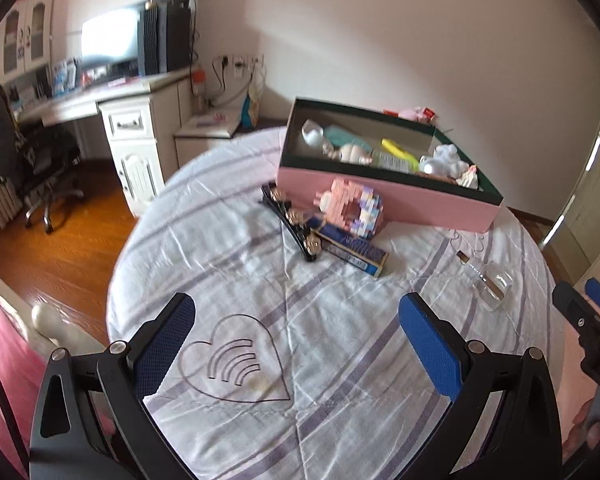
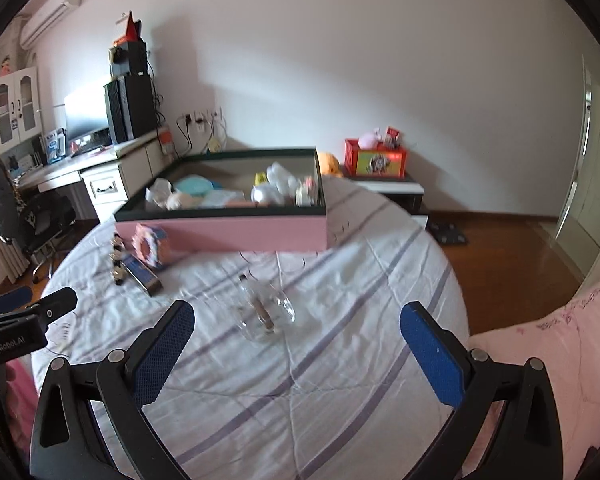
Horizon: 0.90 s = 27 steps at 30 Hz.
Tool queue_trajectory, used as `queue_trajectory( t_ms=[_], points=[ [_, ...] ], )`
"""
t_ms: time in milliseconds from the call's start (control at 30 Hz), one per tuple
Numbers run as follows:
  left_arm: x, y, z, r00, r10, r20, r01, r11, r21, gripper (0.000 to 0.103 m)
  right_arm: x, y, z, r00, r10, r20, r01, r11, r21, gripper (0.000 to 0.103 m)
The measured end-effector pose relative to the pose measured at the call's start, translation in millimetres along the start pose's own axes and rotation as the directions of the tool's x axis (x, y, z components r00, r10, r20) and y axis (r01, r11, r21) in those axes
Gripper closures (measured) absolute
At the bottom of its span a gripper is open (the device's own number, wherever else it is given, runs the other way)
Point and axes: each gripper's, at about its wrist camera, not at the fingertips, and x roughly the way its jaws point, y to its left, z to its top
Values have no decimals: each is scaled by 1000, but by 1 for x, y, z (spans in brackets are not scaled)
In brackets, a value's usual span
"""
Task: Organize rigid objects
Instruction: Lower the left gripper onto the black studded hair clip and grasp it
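Note:
A pink box with a dark green rim (image 1: 384, 194) (image 2: 220, 234) sits on the striped sheet and holds several toys. In front of it lie a pink block figure (image 1: 350, 208) (image 2: 148, 246), a black bar with gold beads (image 1: 290, 222) (image 2: 118, 260), a blue flat box (image 1: 354, 250) (image 2: 142, 274) and a clear glass bottle (image 1: 488, 278) (image 2: 264, 308). My left gripper (image 1: 296, 340) hovers open over the sheet, short of the objects. My right gripper (image 2: 296, 344) is open too, with the bottle just beyond its fingertips.
A heart outline (image 1: 236, 360) is printed on the sheet near the left gripper. A white desk (image 1: 132, 120) with a monitor and an office chair (image 1: 40, 168) stand at the left. A low stand with a red box (image 2: 376, 162) is behind the bed. Wooden floor (image 2: 512, 264) lies to the right.

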Motion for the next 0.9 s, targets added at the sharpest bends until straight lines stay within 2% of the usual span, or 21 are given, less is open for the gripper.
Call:
queue_trajectory(
  t_ms=[100, 333, 467, 633, 733, 767, 900],
  points=[
    [20, -3, 3, 999, 1, -35, -1, 1000, -7, 0, 14, -3, -3, 1000, 1, -27, -1, 1000, 3, 0],
    [57, 14, 18, 990, 97, -104, -101, 994, -33, 0, 41, -14, -4, 997, 1, -79, 0, 1000, 15, 0],
    [80, 17, 32, 984, 111, -140, -118, 992, -42, 0, 54, -17, -4, 995, 19, -101, -16, 1000, 23, 0],
    [102, 10, 48, 978, 138, -155, -140, 990, 0, 0, 68, -16, -4, 991, 34, -127, -31, 999, 19, 0],
    [119, 14, 57, 958, 229, -171, -224, 973, 49, 0, 74, -17, -4, 989, 37, -141, -34, 999, 21, 0],
    [124, 18, 59, 955, 234, -184, -229, 972, 53, 0, 75, -18, -4, 988, 39, -147, -36, 999, 23, 0],
    [128, 28, 64, 963, 212, -167, -209, 977, 35, 0, 79, -18, -4, 986, 57, -154, -53, 998, 27, 0]
  ],
)
